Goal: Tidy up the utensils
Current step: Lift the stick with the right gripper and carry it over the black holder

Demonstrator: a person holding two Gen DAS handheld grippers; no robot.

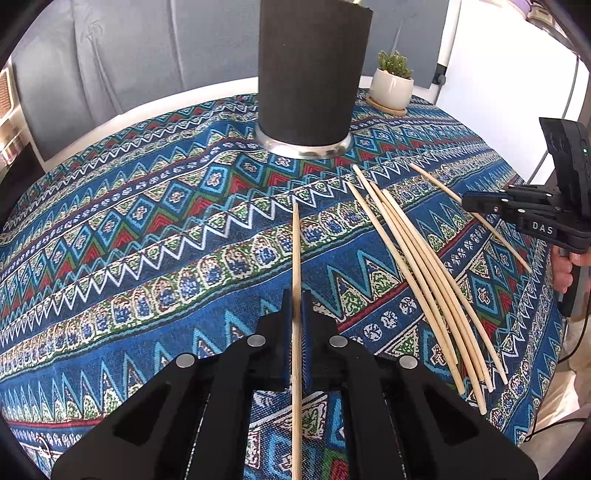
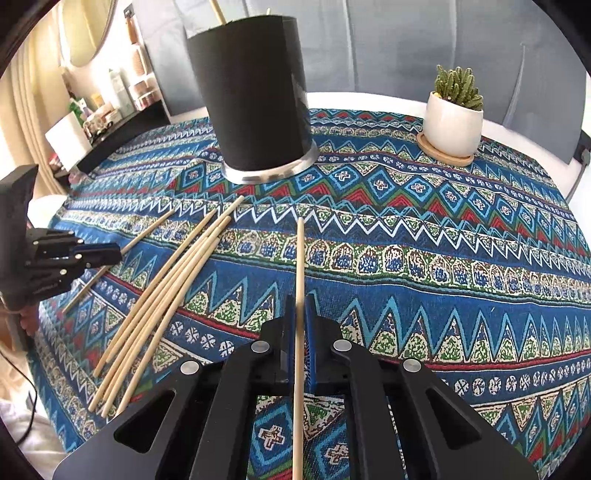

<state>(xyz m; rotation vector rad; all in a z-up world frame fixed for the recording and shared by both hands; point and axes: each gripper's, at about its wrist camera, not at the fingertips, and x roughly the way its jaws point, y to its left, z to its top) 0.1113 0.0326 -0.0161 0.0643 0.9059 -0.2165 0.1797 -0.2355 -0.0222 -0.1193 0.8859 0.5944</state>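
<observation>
In the left wrist view my left gripper point(image 1: 296, 299) is shut on one wooden chopstick point(image 1: 296, 251), which points toward the black cylindrical holder point(image 1: 308, 74) ahead. A loose pile of several chopsticks point(image 1: 424, 280) lies on the cloth to the right. Further right, my right gripper point(image 1: 466, 201) is shut on its own chopstick point(image 1: 439, 184). In the right wrist view the right gripper point(image 2: 300, 301) pinches that chopstick point(image 2: 300, 258) between its blue pads. The pile of chopsticks point(image 2: 166, 291) lies to its left, and beyond it the left gripper point(image 2: 119, 253) holds a stick. The holder point(image 2: 255, 103) has a stick point(image 2: 218, 11) poking out of it.
A patterned blue tablecloth point(image 1: 147, 229) covers the round table. A white pot with a cactus point(image 2: 454, 122) stands on a wooden saucer at the back right, also seen as the pot point(image 1: 391, 88) beside the holder. A shelf with bottles point(image 2: 110, 99) is off to the left.
</observation>
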